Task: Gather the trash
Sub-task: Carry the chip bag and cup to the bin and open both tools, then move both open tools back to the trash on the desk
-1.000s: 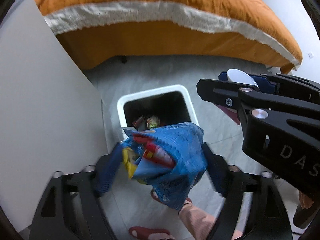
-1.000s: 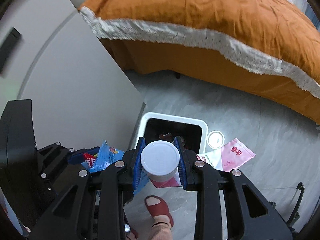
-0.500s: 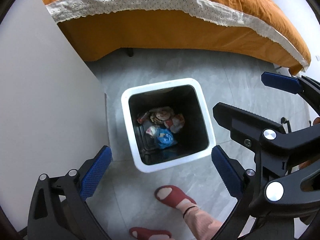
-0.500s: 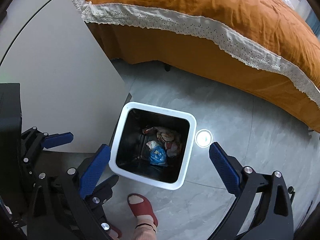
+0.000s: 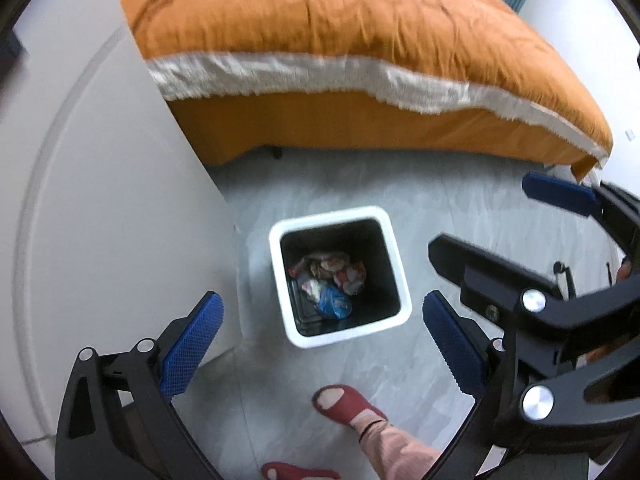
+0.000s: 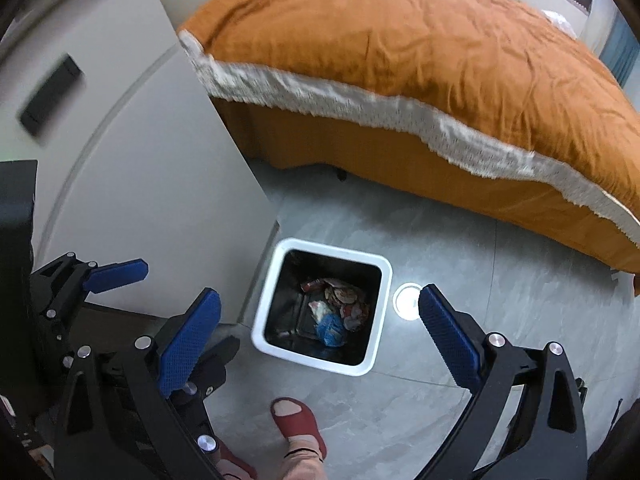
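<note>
A white square trash bin [image 5: 394, 248] with a black liner stands on the grey floor and also shows in the right wrist view [image 6: 382, 308]. Crumpled wrappers and a blue snack bag [image 5: 334, 300] lie at its bottom, seen too in the right wrist view [image 6: 332, 328]. My left gripper [image 5: 320, 344] is open and empty, high above the bin. My right gripper [image 6: 320, 340] is open and empty, also above the bin. The right gripper's fingers [image 5: 560, 196] show at the right of the left wrist view.
An orange bed [image 6: 420, 60] with white lace trim fills the back. A white cabinet [image 5: 100, 220] stands left of the bin. A bright light spot [image 6: 406, 300] lies on the floor by the bin. The person's red slipper [image 5: 344, 402] is near the bin's front.
One second ago the left gripper held the blue snack bag and the right held a white-lidded cup. Both opened, the items dropped into the bin, and both grippers have since risen.
</note>
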A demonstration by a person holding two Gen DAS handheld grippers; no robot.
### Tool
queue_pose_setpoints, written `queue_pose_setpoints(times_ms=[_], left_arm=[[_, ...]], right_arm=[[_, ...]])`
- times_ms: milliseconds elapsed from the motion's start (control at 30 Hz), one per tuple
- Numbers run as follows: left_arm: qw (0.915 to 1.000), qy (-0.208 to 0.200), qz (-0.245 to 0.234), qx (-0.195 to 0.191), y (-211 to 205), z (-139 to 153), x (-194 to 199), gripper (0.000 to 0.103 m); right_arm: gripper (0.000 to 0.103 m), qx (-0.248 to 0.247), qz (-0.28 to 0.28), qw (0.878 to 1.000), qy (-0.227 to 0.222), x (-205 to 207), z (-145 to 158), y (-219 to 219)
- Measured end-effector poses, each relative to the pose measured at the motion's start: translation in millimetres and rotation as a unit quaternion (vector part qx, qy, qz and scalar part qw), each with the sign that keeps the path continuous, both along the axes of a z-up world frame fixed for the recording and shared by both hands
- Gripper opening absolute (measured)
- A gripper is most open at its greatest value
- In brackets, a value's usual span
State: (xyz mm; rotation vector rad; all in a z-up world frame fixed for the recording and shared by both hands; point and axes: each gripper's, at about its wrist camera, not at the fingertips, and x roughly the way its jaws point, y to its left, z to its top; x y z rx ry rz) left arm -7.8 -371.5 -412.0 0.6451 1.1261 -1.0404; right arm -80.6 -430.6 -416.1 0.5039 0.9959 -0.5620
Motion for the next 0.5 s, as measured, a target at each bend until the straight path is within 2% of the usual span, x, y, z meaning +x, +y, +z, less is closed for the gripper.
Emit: queue_pose_setpoints(times_ms=[267,500], left_arm=[[0.9975,-0.035,0.016,-0.058,24.5,88.1,-4.4,0.098],[0.9915,-0.068,0.041,-0.104,51.1,163.4,-5.6,0.098]], right_arm=[[0.098,-0.031,-0.01,0.998,-0.057,-16.1,86.5,20.4],[0.098,-0.085,-0.006,0.991,-0.107,-23.4,165.9,40.0]])
